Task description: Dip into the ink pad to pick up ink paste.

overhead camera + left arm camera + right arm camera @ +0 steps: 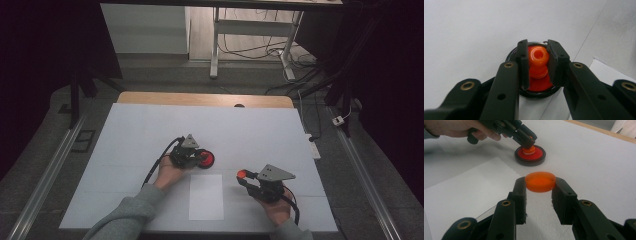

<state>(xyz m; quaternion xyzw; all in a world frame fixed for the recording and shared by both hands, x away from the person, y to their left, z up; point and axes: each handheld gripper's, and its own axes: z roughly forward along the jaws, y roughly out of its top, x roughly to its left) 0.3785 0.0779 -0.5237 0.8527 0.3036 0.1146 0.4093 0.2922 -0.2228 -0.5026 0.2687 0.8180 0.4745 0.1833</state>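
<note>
Orange disc [540, 181] sat clamped between the right gripper's [539, 185] fingers above the surface [140, 130], beside the paper sheet [206, 196]. Left gripper [537, 58] pinched the orange knob [538, 55] of the red-and-black base [530, 155] near mid-surface, probably steadying it.

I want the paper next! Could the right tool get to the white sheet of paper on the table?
Probably yes. The paper lies flat just beside the right tool, with nothing between them. But that tool is already shut on an orange disc, so it would likely have to set that down first.
</note>
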